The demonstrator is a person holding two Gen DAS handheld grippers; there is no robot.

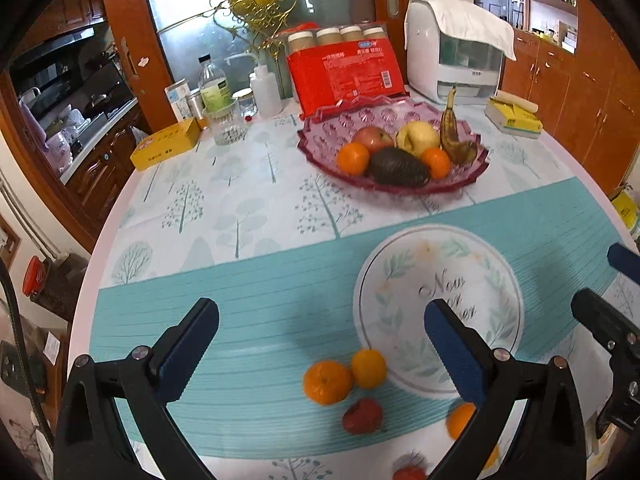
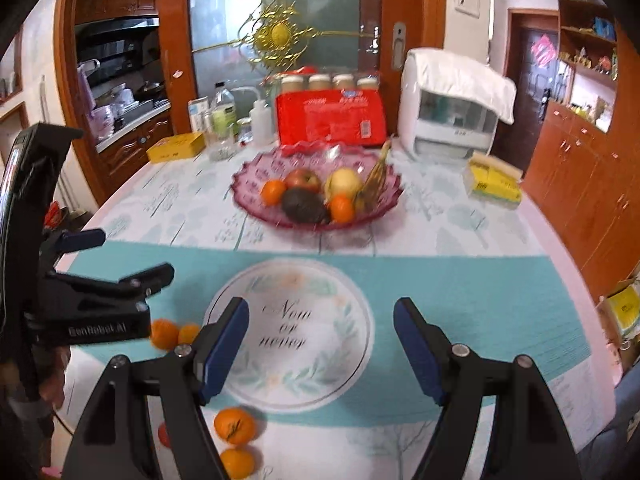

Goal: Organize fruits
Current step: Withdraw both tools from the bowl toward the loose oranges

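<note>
A pink glass fruit bowl (image 1: 320,128) (image 2: 256,168) stands mid-table holding an apple, a pear, two oranges, an avocado (image 1: 398,168) and a brown banana (image 1: 452,128). Loose on the near tablecloth lie two oranges (image 1: 327,382) (image 1: 369,368), a small red fruit (image 1: 362,416) and another orange (image 1: 460,420). My left gripper (image 1: 322,322) is open and empty just above these; it also shows at the left of the right wrist view (image 2: 132,258). My right gripper (image 2: 322,322) is open and empty over the printed circle, with oranges (image 2: 234,426) (image 2: 237,462) below its left finger.
At the table's back stand a yellow tin (image 1: 166,148), a glass (image 1: 226,124), bottles (image 1: 214,84), a red package (image 1: 344,74) and a white appliance (image 1: 452,56). A yellow tissue pack (image 1: 514,118) lies at the right. Cabinets flank the round table.
</note>
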